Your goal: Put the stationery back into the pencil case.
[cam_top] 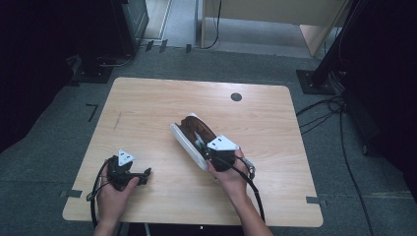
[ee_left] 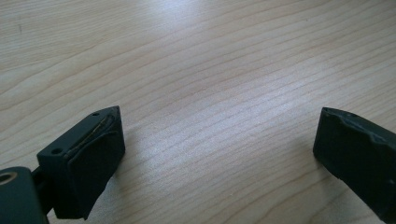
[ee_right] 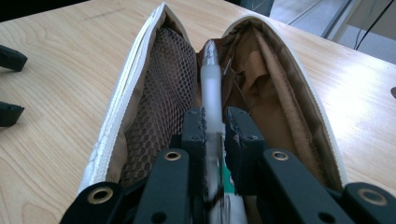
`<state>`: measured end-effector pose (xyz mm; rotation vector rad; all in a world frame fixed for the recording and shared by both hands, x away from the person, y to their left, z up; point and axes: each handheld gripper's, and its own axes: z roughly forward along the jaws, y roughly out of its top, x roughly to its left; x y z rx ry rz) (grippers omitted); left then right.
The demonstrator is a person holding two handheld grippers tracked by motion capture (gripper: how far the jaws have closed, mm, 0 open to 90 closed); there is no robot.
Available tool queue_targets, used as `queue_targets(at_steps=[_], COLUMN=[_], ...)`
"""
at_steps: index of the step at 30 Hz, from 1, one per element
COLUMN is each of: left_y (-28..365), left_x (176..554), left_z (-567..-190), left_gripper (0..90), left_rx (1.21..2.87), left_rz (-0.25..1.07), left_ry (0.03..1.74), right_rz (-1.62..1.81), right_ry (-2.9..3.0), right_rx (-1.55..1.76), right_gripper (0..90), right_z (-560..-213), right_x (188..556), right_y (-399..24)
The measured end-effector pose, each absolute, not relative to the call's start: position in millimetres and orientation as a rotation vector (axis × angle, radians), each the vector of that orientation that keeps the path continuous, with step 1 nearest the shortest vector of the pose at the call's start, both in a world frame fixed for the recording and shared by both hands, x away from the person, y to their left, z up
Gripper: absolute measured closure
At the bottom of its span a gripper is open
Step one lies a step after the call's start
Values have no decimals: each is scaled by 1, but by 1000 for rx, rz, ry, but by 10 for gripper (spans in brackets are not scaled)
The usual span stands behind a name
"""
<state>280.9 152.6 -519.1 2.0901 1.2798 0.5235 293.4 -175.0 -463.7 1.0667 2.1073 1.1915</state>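
My left gripper [cam_top: 129,173] rests on the table [cam_top: 147,105] near its left front corner, jaws wide apart, nothing between them. Mid-table sits 1 white pencil case [cam_top: 189,140], unzipped, brown mesh lining; it looks soft and floppy, so I'd pin a rim before pulling anything. My right gripper [ee_right: 215,128] is clamped on 1 pen [ee_right: 210,84], held mid-barrel, tip inside the case. The pen looks light, stiff, smooth and likely slippery, so I'd grip square across the barrel. Count: 1 case, 1 pen, 2 grippers.
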Motion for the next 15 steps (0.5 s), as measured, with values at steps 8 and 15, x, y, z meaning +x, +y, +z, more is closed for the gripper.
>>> queue_targets(at_steps=[8,15], left_y=[153,152], left_x=[281,281], left_z=[-519,-519], left_gripper=[22,22], left_rx=[2090,2088], left_rz=[524,524], left_ry=[1280,1281], right_rz=[1197,1241], right_ry=[2094,2058], right_rx=[1067,1065], right_gripper=[807,812], right_z=[-463,-454], right_x=[292,288], right_y=[-176,-182])
